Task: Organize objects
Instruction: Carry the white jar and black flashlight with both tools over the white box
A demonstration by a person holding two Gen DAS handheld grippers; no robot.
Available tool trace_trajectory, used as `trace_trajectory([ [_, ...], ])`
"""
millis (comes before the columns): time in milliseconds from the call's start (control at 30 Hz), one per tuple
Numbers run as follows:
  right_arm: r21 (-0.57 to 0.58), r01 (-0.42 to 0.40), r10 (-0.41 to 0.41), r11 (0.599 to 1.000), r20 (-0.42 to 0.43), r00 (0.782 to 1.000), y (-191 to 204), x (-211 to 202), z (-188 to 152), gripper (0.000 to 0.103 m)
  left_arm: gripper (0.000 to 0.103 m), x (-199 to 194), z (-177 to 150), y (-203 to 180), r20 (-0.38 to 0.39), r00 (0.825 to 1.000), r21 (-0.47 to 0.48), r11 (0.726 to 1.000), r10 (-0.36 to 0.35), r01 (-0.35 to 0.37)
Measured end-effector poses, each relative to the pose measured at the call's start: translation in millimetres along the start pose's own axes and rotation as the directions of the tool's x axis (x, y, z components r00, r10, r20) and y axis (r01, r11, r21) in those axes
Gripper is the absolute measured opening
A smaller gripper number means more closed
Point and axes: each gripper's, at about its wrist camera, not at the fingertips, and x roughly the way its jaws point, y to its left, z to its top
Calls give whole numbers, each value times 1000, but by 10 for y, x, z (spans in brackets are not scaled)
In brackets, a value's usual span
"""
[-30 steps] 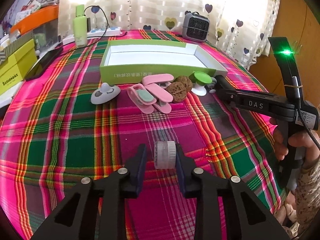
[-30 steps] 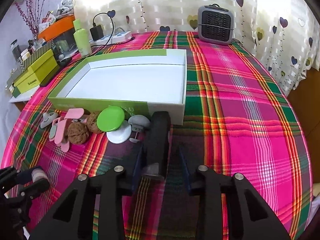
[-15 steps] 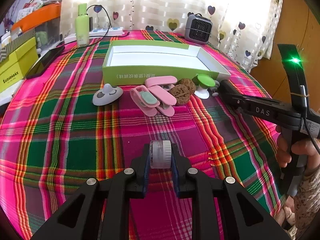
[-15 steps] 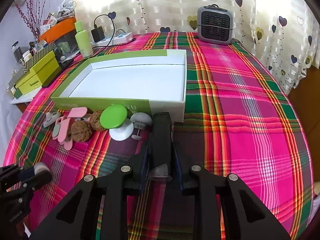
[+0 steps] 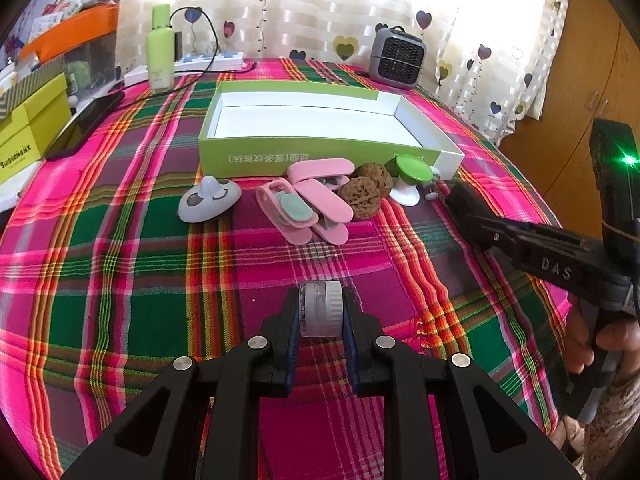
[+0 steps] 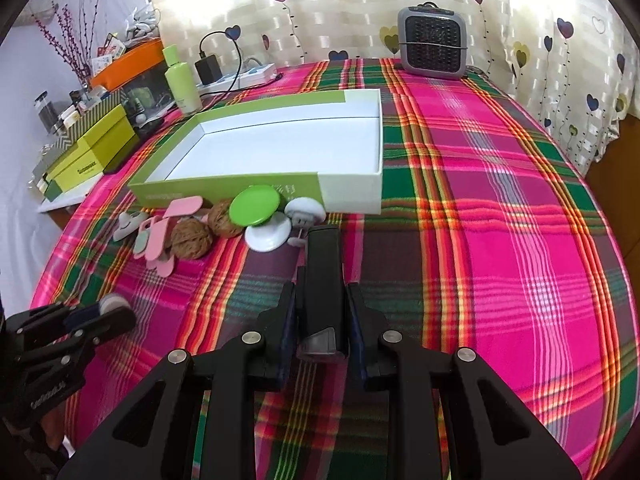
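Note:
My left gripper (image 5: 321, 314) is shut on a small clear round jar (image 5: 321, 308), held just above the plaid tablecloth. My right gripper (image 6: 322, 312) is shut on a long black block (image 6: 322, 272); it also shows in the left wrist view (image 5: 464, 204). An open green-and-white box (image 5: 320, 156) (image 6: 256, 188) lies ahead, empty inside. In front of it lie a grey face-shaped piece (image 5: 210, 202), pink clips (image 5: 316, 200), two walnuts (image 5: 360, 196), a green disc on a white base (image 6: 256, 208) and a small white mushroom piece (image 6: 304, 212).
A grey mini heater (image 6: 434, 46), a green bottle (image 5: 160, 52) and a power strip (image 5: 208, 62) stand at the table's back. Yellow-green boxes (image 5: 28, 128) and a dark phone (image 5: 84, 126) lie at the left edge. A wooden cabinet (image 5: 592, 80) stands to the right.
Both grippers closed: the left onto the clear jar, the right onto the black block. Both have since lifted and drawn back slightly.

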Motion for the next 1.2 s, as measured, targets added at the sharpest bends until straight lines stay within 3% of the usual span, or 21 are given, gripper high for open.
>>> trace_trajectory([
  [700, -32, -59, 60, 998, 41, 997, 198, -203, 53, 25, 17, -107, 261, -44, 52, 999, 7, 1000, 0, -1],
  [833, -25, -86, 87, 996, 45, 995, 206, -209, 118, 25, 17, -119, 371, -41, 65, 998, 9, 1000, -7, 7],
  [1200, -37, -65, 67, 997, 63, 996, 214, -139, 380, 25, 17, -4, 798, -52, 94, 996, 27, 1000, -5, 2],
])
